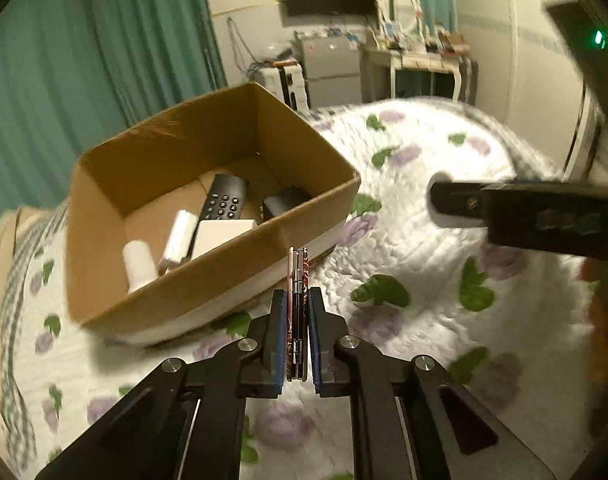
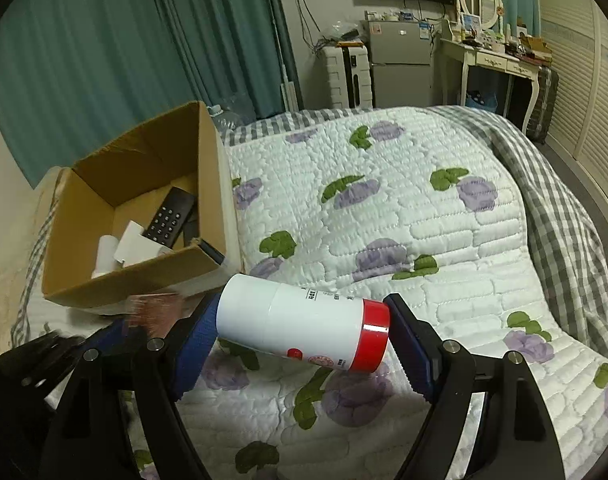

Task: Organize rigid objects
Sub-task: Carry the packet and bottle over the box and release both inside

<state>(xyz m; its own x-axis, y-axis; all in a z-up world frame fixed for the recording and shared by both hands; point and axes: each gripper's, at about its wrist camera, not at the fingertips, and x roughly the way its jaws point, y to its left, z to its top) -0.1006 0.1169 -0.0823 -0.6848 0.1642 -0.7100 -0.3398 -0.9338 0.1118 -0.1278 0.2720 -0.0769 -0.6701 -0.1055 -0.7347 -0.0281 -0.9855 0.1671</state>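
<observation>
Box (image 1: 208,280) wall across remote (image 1: 224,200); blurred right gripper (image 1: 456,200).

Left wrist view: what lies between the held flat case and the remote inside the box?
The cardboard box's near wall stands between the flat case, clamped in the left gripper, and the remote; a white box lies just behind that wall.

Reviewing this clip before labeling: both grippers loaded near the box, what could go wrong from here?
1. The right gripper holds the white canister end to end, tilted; it might pivot out.
2. The left gripper pinches the thin pink case on edge, close to the cardboard box wall; it could clip the rim.
3. The box already holds a remote and other items.
</observation>
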